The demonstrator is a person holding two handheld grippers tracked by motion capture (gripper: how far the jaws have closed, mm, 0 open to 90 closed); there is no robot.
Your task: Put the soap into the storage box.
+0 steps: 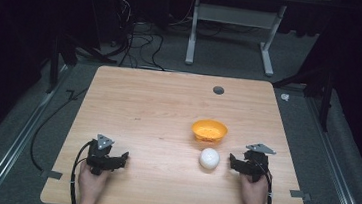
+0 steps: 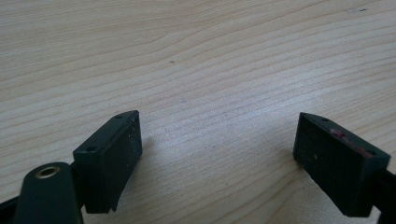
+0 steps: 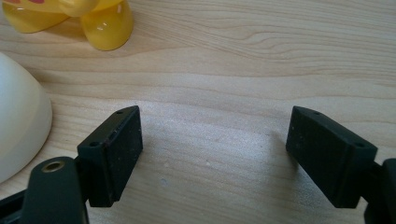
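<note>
A white ball lies on the wooden table, just in front of an orange bowl. My right gripper rests on the table a little to the right of the ball, open, with nothing between its jaws. In the right gripper view that gripper is wide open over bare wood, the white ball sits at the left edge and the yellow-orange bowl stands at the top left. My left gripper lies near the front left of the table, open; its own view has bare wood between the jaws.
A small dark round hole sits in the table near its far edge. Cables and a white desk frame stand on the floor beyond the table. Each gripper's cable trails off the front edge.
</note>
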